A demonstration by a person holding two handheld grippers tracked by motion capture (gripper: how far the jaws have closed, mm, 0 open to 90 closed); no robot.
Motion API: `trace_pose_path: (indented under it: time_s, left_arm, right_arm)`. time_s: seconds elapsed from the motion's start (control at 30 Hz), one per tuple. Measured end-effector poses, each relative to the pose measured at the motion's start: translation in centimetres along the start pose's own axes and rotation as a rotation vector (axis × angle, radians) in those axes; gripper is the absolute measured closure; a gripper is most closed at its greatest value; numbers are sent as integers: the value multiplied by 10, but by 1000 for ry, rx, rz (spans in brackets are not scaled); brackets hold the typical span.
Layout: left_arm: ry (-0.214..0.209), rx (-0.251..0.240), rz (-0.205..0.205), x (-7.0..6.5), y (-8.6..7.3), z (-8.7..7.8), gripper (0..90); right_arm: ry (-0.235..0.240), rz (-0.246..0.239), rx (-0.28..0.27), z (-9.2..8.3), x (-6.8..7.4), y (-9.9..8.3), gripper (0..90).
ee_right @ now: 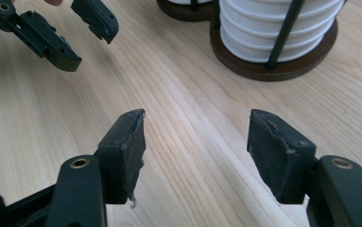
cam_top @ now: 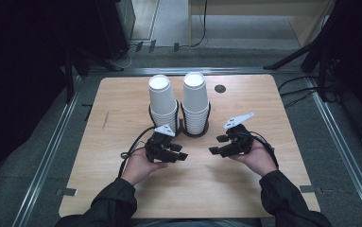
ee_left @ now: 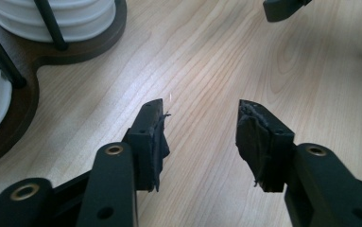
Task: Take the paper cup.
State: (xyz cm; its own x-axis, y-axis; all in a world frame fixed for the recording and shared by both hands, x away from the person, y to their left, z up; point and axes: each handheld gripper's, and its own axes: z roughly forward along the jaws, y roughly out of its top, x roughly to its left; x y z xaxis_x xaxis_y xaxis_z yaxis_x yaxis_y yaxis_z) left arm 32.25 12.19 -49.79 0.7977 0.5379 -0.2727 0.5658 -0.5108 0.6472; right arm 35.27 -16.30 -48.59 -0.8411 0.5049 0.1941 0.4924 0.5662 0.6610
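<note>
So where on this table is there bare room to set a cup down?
The table is bare to the left of the left cup stack, to the right of the right cup stack, and along the near edge. It is crowded mid-table, where the left gripper and right gripper sit just before the cup holder.

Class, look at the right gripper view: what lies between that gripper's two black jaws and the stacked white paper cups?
Only bare light wooden table separates the right gripper from the stacked white paper cups, seen in the right gripper view.
</note>
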Motion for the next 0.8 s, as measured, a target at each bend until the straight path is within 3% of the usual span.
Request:
trace_pose_path:
  time_s: [0.27, 0.3, 0.4, 0.57, 0.63, 0.67, 0.7, 0.8]
  left_arm:
    - [12, -15, 5, 0, 0, -1, 537]
    - [12, -17, -5, 1, 1, -2, 596]
    - [27, -24, -16, 1, 3, -2, 634]
    - [33, -28, -13, -2, 12, -3, 695]
    - [55, -37, 4, -4, 16, -4, 779]
    - [69, -35, 4, -4, 19, -5, 779]
    - [81, -30, -3, -3, 22, -5, 828]
    - [96, -36, -31, -1, 30, -8, 851]
  right_arm:
    - [2, 1, -3, -2, 0, -2, 388]
    - [-16, -18, -4, -3, 0, -3, 375]
    - [-36, -16, 8, -4, -2, -3, 378]
    - [-4, -1, 11, -7, -4, 2, 368]
    - [0, -16, 15, -10, -4, 11, 349]
    - [0, -16, 15, -10, -4, 11, 349]
    - [-5, -18, 10, -13, -4, 18, 342]
    - [0, -14, -1, -18, -5, 25, 338]
